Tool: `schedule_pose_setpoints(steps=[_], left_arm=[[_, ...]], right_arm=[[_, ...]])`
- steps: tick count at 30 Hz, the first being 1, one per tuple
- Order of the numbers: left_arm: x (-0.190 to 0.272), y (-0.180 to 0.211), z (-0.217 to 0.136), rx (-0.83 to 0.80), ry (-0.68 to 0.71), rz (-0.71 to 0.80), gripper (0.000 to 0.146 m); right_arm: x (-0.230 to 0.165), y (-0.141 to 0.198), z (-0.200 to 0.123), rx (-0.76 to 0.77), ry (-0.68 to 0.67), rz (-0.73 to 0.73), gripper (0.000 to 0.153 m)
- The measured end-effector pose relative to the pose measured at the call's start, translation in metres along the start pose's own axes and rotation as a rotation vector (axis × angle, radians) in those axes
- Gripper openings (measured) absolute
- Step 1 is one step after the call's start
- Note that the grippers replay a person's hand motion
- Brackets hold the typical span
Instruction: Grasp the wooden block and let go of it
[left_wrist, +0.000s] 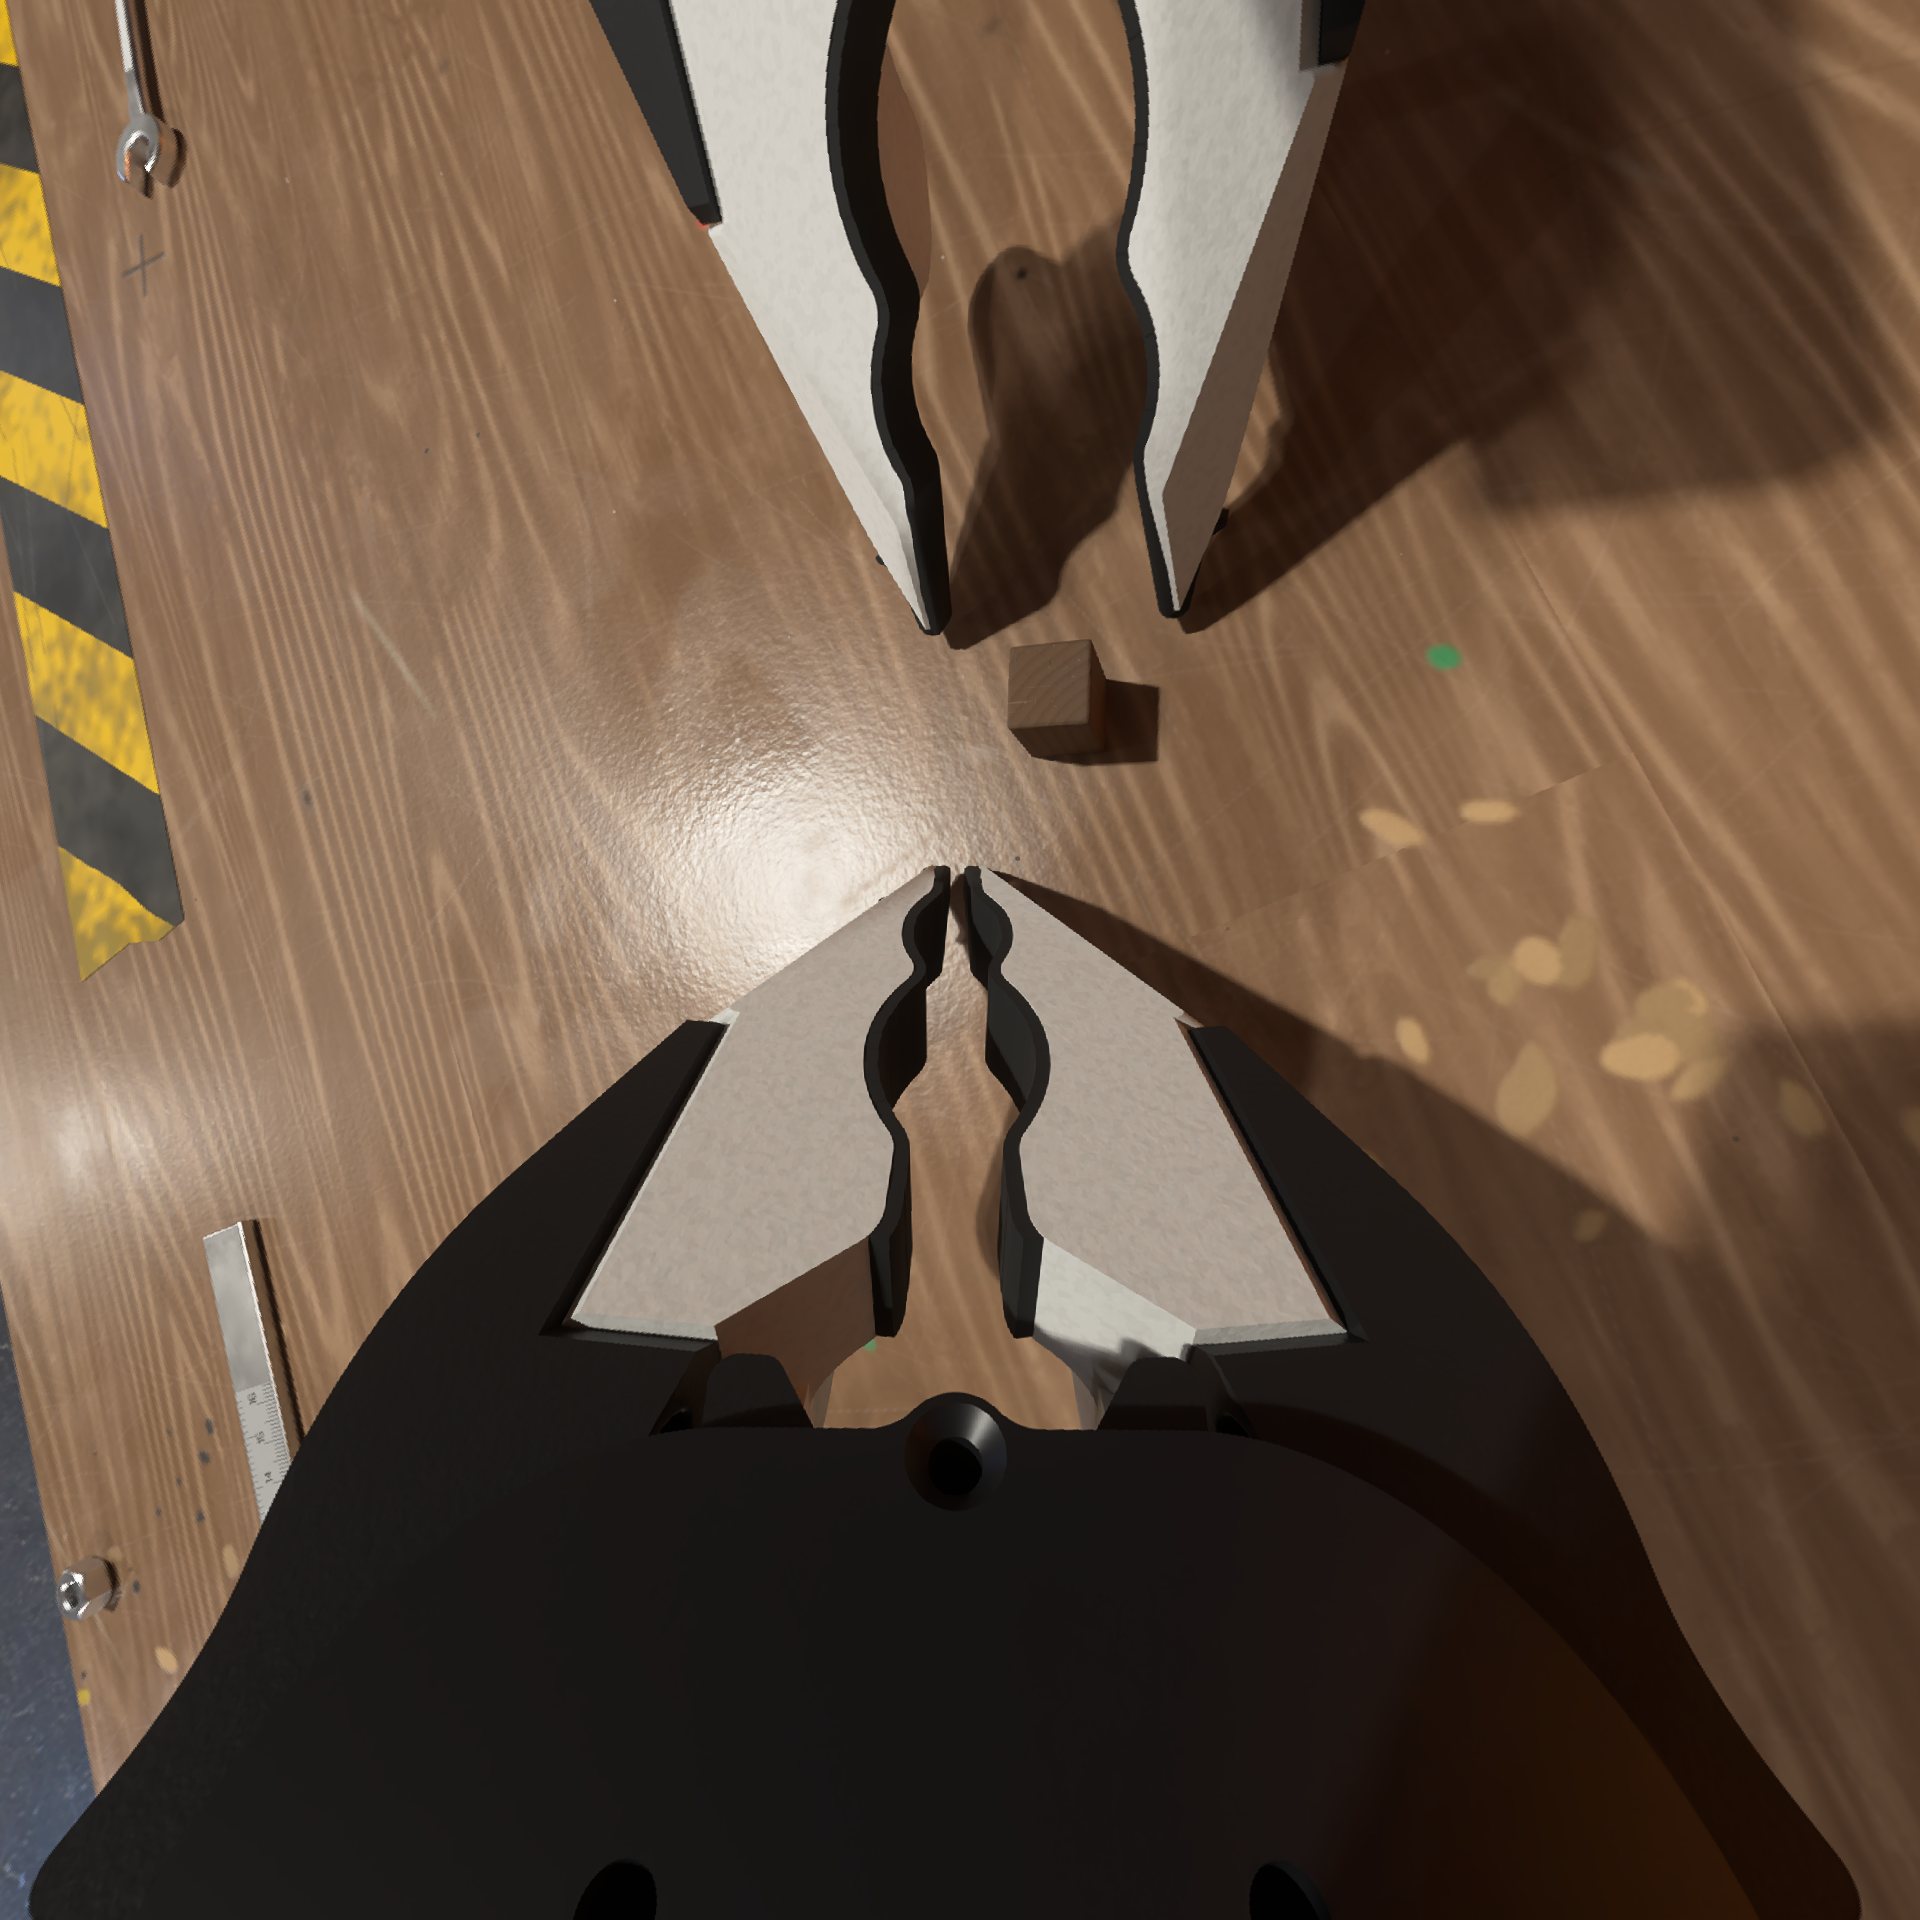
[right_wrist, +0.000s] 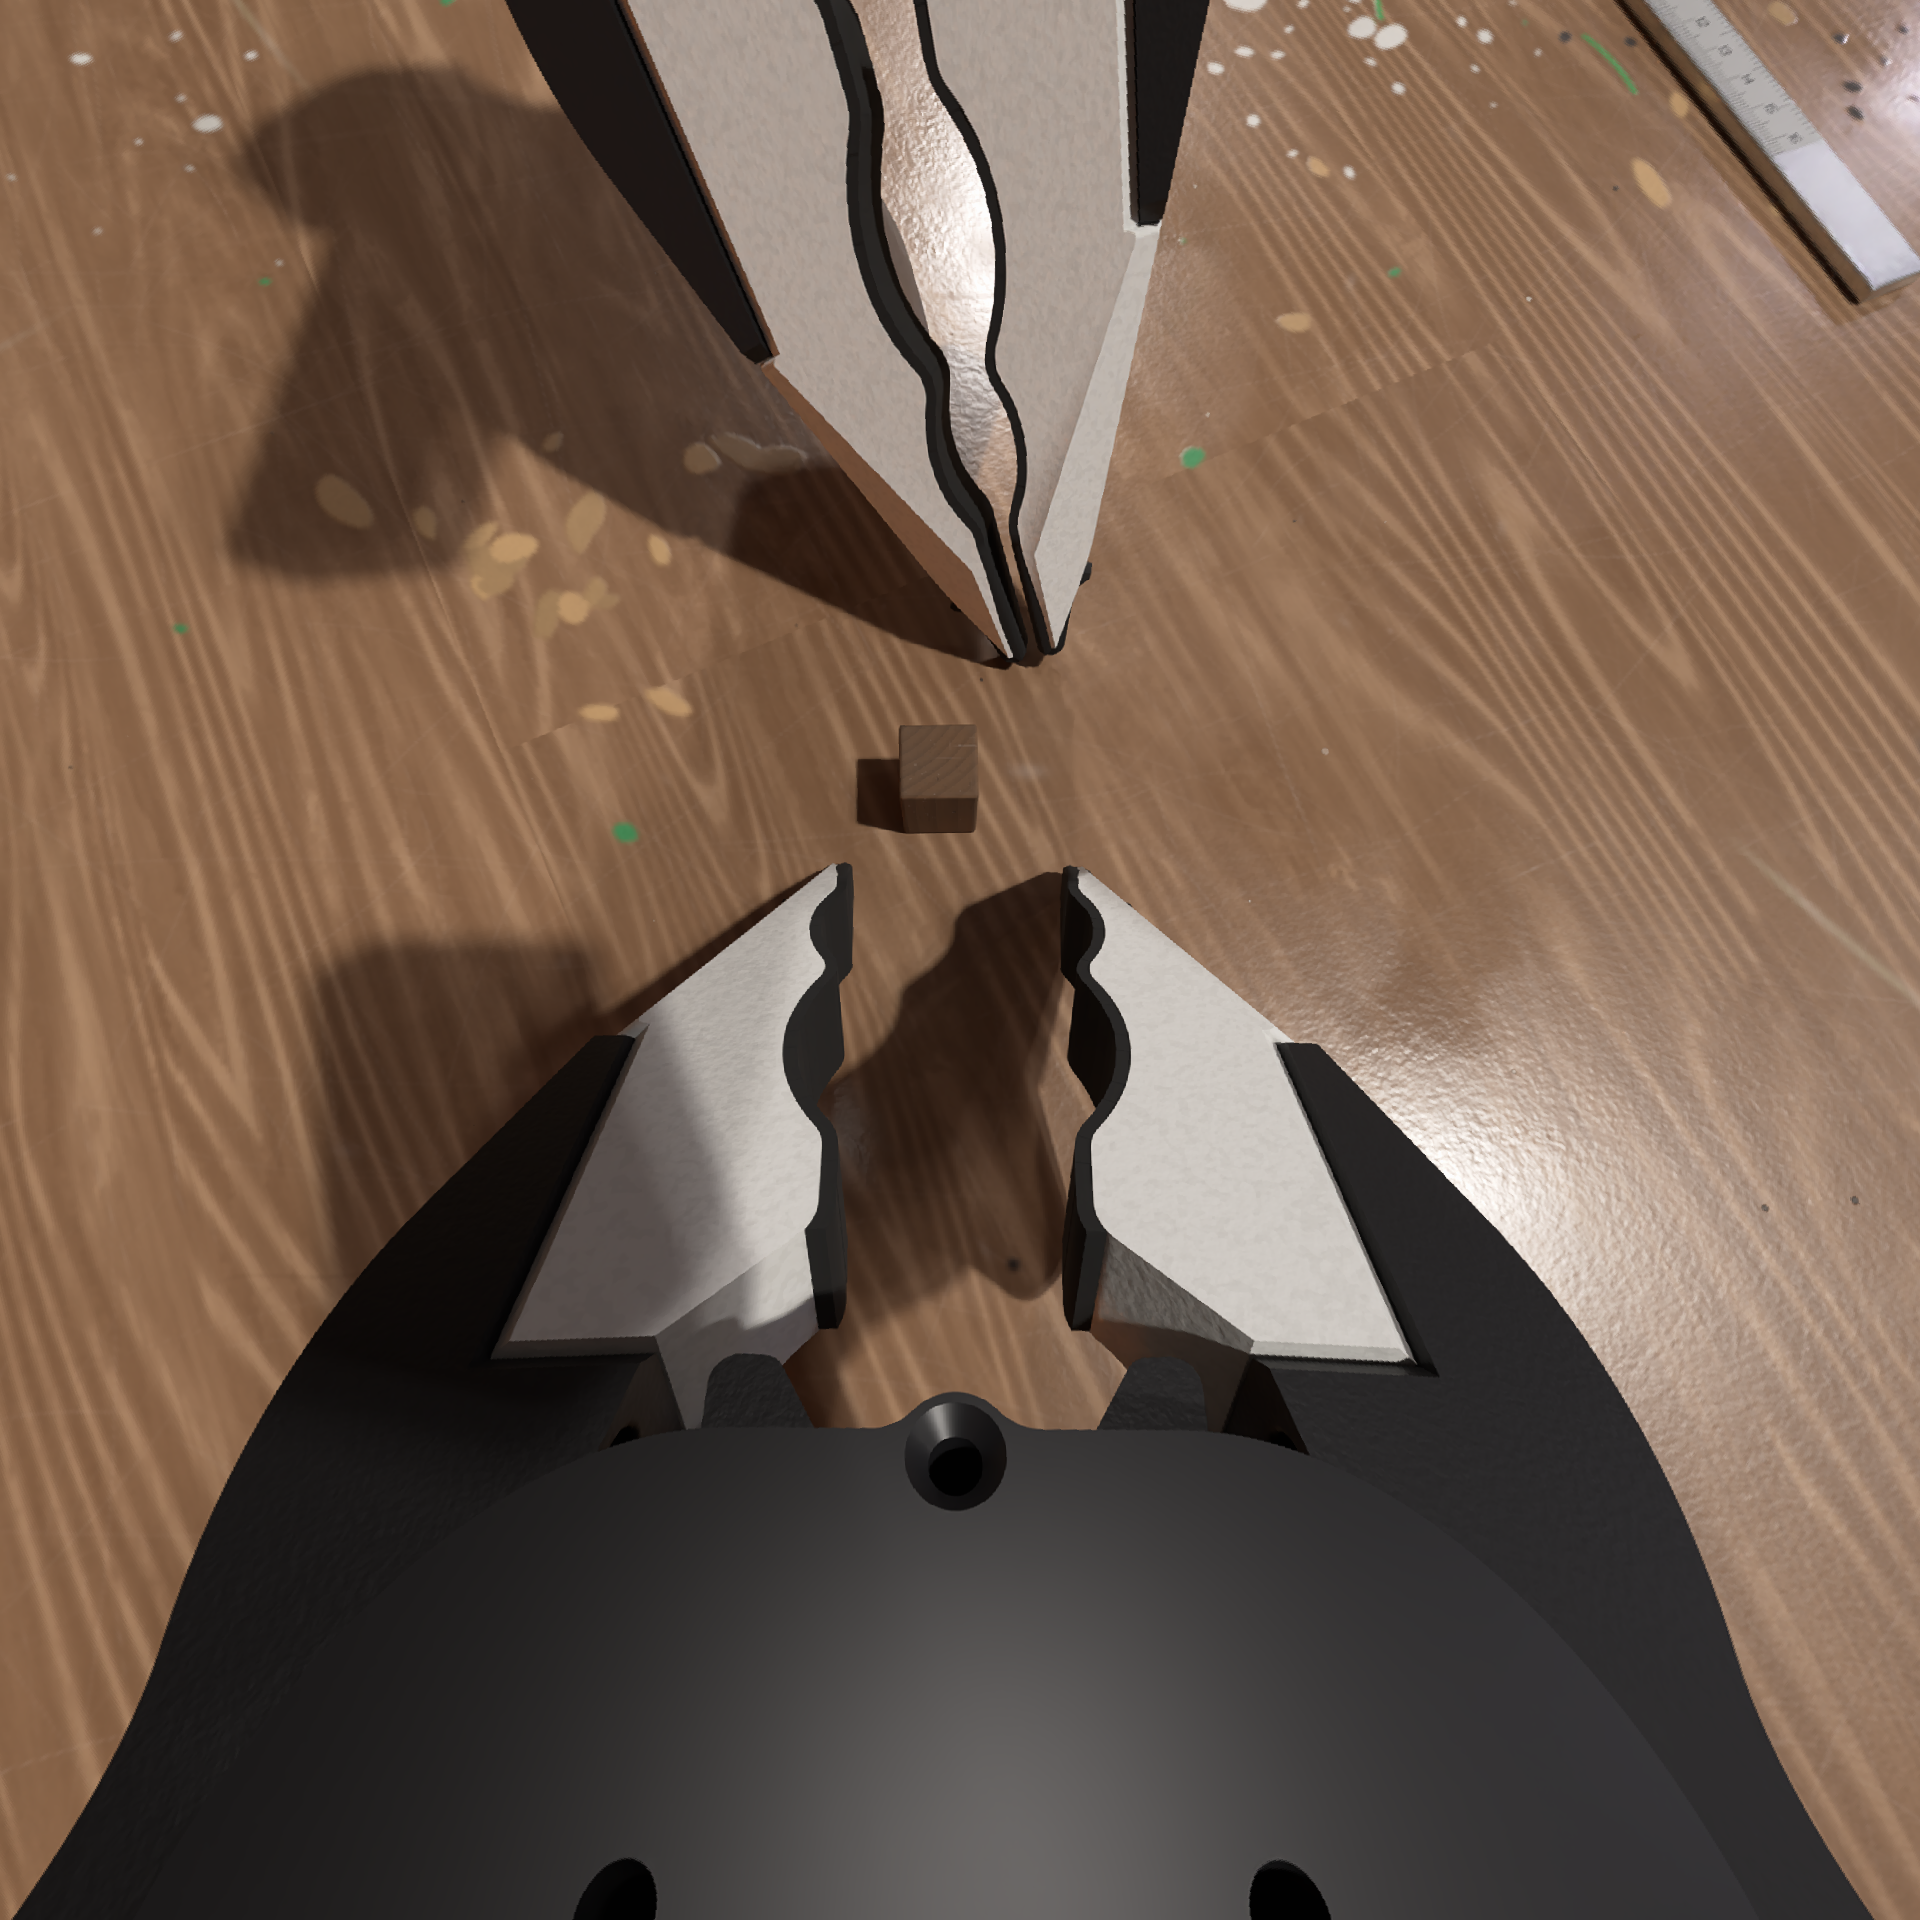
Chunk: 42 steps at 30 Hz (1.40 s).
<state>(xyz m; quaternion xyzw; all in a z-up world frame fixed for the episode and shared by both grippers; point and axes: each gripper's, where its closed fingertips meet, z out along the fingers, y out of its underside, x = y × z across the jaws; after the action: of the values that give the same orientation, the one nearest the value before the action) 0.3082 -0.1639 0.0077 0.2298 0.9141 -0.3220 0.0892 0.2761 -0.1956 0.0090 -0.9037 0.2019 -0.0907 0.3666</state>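
Note:
A small wooden block (left_wrist: 1055, 698) sits on the wooden table, between the two grippers, touching neither. My left gripper (left_wrist: 956, 875) is shut and empty, its tips just short of the block and a little to its left. My right gripper (right_wrist: 956, 875) is open and empty, with the block (right_wrist: 938, 777) just beyond its tips, slightly left of centre. The right gripper also shows in the left wrist view (left_wrist: 1055, 621), pointing toward me. The left gripper also shows in the right wrist view (right_wrist: 1029, 655), tips together.
A yellow-and-black striped tape (left_wrist: 73, 582) runs along the table's left edge. A small wrench (left_wrist: 145, 135), a steel ruler (left_wrist: 249, 1361) and a nut (left_wrist: 88, 1590) lie near that edge. The ruler also shows in the right wrist view (right_wrist: 1787, 145). Paint flecks (right_wrist: 540, 561) dot the wood.

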Motion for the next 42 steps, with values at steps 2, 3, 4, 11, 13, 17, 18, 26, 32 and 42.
schedule_pose_setpoints(steps=[2, 3, 4, 11, 13, 17, 18, 26, 32, 42], left_arm=[[0.0, 0.0, 0.0, 0.0, 0.0, -0.001, 0.002], [0.0, 0.0, 0.0, 0.0, 0.001, -0.003, 0.002], [0.0, 0.0, 0.0, 0.0, 0.001, -0.003, 0.002], [0.0, 0.001, -0.001, -0.006, 0.003, -0.009, 0.003], [0.0, 0.001, -0.001, -0.006, 0.005, -0.011, 0.003], [0.001, 0.001, -0.001, -0.008, 0.013, -0.016, 0.003], [0.0, 0.002, -0.002, -0.011, 0.013, -0.017, 0.003], [0.0, 0.002, -0.002, -0.014, 0.013, -0.021, 0.003], [0.0, 0.003, -0.002, -0.015, 0.012, -0.021, 0.003], [0.0, 0.003, -0.002, -0.02, 0.014, -0.024, 0.003]], right_arm=[[0.001, 0.0, 0.001, -0.001, 0.008, -0.001, 0.037], [0.002, 0.0, 0.001, -0.001, 0.014, 0.0, 0.035], [0.003, 0.0, 0.001, -0.001, 0.018, 0.002, 0.032], [0.004, -0.002, 0.002, 0.002, 0.032, -0.006, 0.037], [0.005, -0.003, 0.004, 0.003, 0.036, -0.009, 0.039], [0.004, -0.007, 0.007, 0.01, 0.043, -0.028, 0.041], [0.003, -0.008, 0.008, 0.014, 0.043, -0.034, 0.041], [0.0, -0.016, 0.014, 0.026, 0.069, -0.101, 0.042], [-0.002, -0.016, 0.015, 0.021, 0.068, -0.111, 0.025], [0.003, -0.014, 0.013, 0.009, 0.088, -0.102, 0.014]])
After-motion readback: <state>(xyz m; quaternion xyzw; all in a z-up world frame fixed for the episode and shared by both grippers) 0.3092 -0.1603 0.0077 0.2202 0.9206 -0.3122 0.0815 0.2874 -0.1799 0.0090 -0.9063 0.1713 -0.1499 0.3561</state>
